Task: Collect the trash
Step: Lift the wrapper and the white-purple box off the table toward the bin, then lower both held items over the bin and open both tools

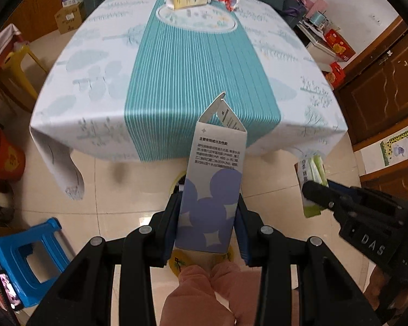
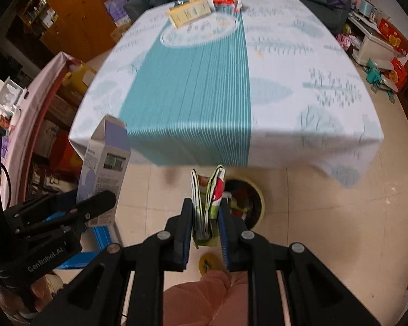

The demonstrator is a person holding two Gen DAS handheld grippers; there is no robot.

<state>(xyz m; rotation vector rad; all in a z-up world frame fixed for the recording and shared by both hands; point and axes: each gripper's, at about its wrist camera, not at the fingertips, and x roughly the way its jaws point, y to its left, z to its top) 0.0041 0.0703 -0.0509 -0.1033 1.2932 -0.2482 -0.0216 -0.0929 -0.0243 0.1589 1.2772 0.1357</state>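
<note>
Carrying a white-and-purple carton (image 1: 210, 198), the left tool (image 1: 210, 226) is clamping it upright between both pads, out over the floor just off the counter's (image 1: 176, 62) near edge; only a sliver of the yellow bin shows beneath it, so the person is likely needing to centre over that bin before letting go.

In the right wrist view, the right tool (image 2: 205, 224) is pinching a flattened green wrapper (image 2: 208, 198), hanging just left of the yellow bin (image 2: 254, 203) on the floor. A yellow box (image 2: 189, 13) and a red-and-white packet (image 2: 227, 0) are waiting at the counter's far end.
</note>
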